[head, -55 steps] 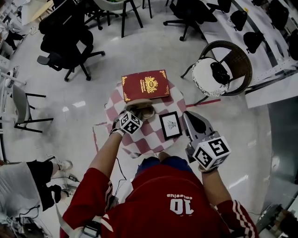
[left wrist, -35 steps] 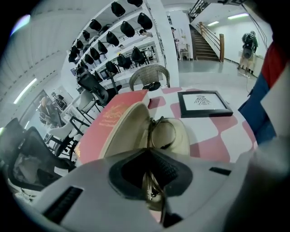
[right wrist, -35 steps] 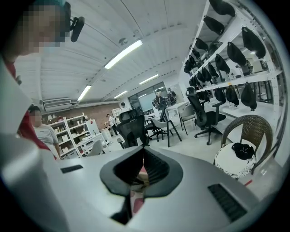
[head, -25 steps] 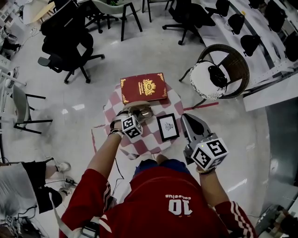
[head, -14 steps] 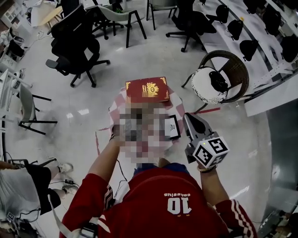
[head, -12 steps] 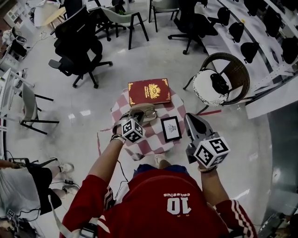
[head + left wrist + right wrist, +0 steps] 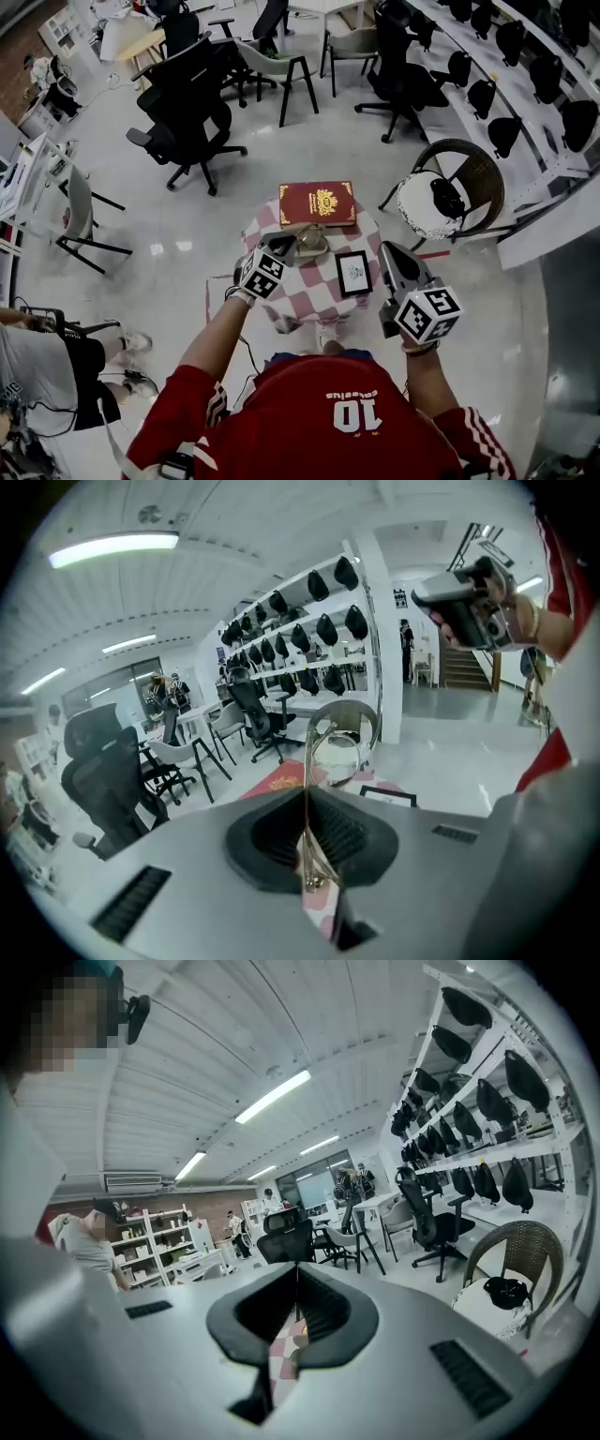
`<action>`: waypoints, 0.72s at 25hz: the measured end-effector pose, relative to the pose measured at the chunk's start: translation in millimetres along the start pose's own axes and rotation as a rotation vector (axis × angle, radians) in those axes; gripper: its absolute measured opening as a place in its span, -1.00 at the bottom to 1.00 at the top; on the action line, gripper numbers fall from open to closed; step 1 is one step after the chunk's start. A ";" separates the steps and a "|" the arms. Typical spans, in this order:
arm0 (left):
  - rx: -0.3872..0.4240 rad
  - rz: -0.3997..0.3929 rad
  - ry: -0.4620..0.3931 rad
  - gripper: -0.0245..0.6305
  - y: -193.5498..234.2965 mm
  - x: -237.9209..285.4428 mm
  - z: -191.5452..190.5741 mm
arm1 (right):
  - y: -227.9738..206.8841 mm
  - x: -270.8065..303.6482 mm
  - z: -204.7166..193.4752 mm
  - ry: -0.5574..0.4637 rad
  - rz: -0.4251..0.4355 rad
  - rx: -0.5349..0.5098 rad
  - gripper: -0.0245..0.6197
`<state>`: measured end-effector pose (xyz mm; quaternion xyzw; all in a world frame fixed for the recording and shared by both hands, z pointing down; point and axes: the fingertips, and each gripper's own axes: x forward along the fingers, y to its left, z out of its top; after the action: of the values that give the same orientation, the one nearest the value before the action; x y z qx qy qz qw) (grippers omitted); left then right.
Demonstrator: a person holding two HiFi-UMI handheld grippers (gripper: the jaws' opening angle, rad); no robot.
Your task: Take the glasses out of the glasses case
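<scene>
A small round table (image 7: pixel 314 289) with a red-and-white checked cloth stands in front of me. My left gripper (image 7: pixel 284 247) is over its left part, shut on a temple of thin metal-rimmed glasses (image 7: pixel 307 241). In the left gripper view the glasses (image 7: pixel 330 754) stick up from the shut left gripper (image 7: pixel 305 794), lenses away from me. Something lies under them on the table, perhaps the glasses case; I cannot make it out. My right gripper (image 7: pixel 394 253) hovers off the table's right edge, shut and empty; the right gripper (image 7: pixel 298 1288) points out into the room.
A red book with gold print (image 7: pixel 317 203) lies at the table's far side and a small black picture frame (image 7: pixel 354 273) at its right. A wicker chair (image 7: pixel 485 167) stands to the right, black office chairs (image 7: pixel 187 112) beyond. A person (image 7: pixel 37 375) stands at the left.
The left gripper has kept hold of the glasses and come a little off the table's middle. The head view has tilted up. The right gripper has hardly moved.
</scene>
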<state>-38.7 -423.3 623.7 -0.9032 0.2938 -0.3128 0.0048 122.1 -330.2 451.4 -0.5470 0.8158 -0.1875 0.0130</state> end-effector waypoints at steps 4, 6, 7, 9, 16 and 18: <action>-0.082 0.015 -0.068 -0.86 -3.0 -35.6 16.3 | 15.9 -9.0 4.5 -0.004 0.015 -0.023 -0.87; -0.121 0.025 -0.114 -0.86 -4.1 -53.8 26.9 | 22.6 -12.6 7.7 -0.009 0.021 -0.033 -0.87; -0.141 0.029 -0.136 -0.86 -4.9 -63.2 32.0 | 25.7 -14.4 9.0 -0.011 0.024 -0.037 -0.87; -0.182 0.036 -0.180 -0.86 -6.0 -82.0 42.9 | 31.5 -17.8 11.1 -0.016 0.029 -0.043 -0.87; -0.303 0.053 -0.333 -0.86 -7.8 -146.5 75.8 | 51.2 -28.6 15.8 -0.044 0.042 -0.048 -0.87; -0.314 0.060 -0.368 -0.86 -9.1 -160.9 83.3 | 54.6 -33.1 17.8 -0.059 0.041 -0.046 -0.87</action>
<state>-88.3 -344.5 468.0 -0.9255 0.3597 -0.0931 -0.0731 90.9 -287.6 411.2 -0.5355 0.8303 -0.1519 0.0285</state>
